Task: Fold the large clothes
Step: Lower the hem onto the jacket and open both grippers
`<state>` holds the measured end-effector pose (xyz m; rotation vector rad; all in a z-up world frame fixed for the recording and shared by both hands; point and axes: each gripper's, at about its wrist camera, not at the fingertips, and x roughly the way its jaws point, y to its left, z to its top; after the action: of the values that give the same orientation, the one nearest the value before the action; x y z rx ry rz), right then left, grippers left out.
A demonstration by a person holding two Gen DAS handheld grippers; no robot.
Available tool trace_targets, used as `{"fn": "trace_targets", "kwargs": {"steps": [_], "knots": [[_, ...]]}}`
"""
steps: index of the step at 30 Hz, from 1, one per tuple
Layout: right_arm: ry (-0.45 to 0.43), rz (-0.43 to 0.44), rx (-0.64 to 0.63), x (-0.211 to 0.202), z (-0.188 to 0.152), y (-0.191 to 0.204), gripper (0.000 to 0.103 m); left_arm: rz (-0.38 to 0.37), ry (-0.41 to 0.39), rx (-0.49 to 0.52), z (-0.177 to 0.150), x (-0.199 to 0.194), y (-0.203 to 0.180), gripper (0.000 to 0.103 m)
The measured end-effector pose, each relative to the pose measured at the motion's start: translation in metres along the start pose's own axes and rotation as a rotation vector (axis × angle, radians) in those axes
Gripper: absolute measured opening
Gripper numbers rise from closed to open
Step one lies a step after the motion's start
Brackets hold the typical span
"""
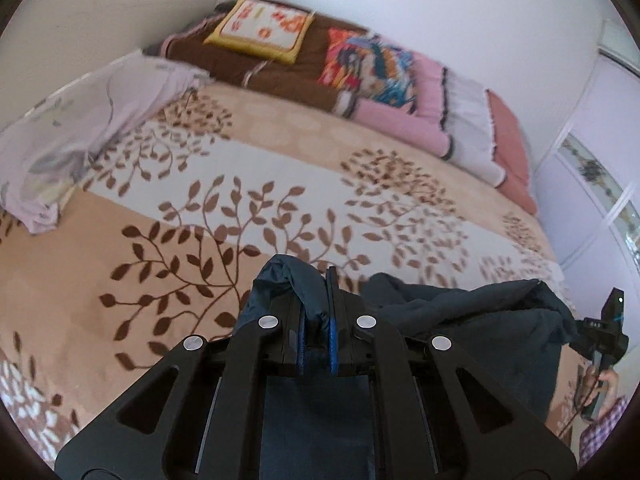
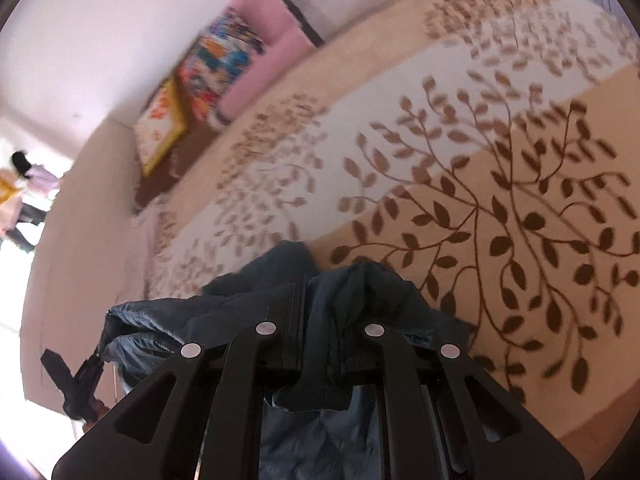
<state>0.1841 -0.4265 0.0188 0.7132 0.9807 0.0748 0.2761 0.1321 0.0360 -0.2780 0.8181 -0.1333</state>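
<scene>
Dark blue garment [image 1: 460,320] bunches between the clenched jaws of the left gripper [image 1: 316,320], its lower part cut off behind the black linkage. The right gripper [image 2: 324,332] likewise clamps a fold of it above the leaf-patterned bedspread [image 2: 500,208]. Beyond the jaws, blurred pillows [image 1: 372,64] line the wall; the fabric's full shape cannot be made out.

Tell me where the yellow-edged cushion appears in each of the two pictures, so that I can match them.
Left wrist view: the yellow-edged cushion lies at the top, left of centre, flat on the brown blanket at the far side of the bed.
Right wrist view: it is at the left, above the middle, tilted.
Shared landmark: the bright multicoloured cushion right beside it.
</scene>
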Motion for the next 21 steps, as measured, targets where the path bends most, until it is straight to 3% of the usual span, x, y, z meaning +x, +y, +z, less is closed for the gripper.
{"fn": "trace_targets", "kwargs": {"steps": [5, 13, 19, 21], "knots": [[0.041, -0.047, 0.009, 0.045, 0.008, -0.013, 0.013, 0.06, 0.049, 0.006, -0.006, 0.051, 0.004, 0.009], [0.127, -0.094, 0.08, 0.087, 0.009, -0.03, 0.014, 0.084, 0.147, -0.064, -0.017, 0.087, 0.018, 0.018], [0.141, -0.025, 0.108, 0.079, 0.012, -0.031, 0.025, 0.041, 0.148, -0.114, -0.016, 0.076, 0.023, 0.029], [0.136, 0.008, 0.11, 0.074, 0.014, -0.029, 0.037, 0.026, 0.136, -0.125, -0.016, 0.069, 0.022, 0.04]]}}
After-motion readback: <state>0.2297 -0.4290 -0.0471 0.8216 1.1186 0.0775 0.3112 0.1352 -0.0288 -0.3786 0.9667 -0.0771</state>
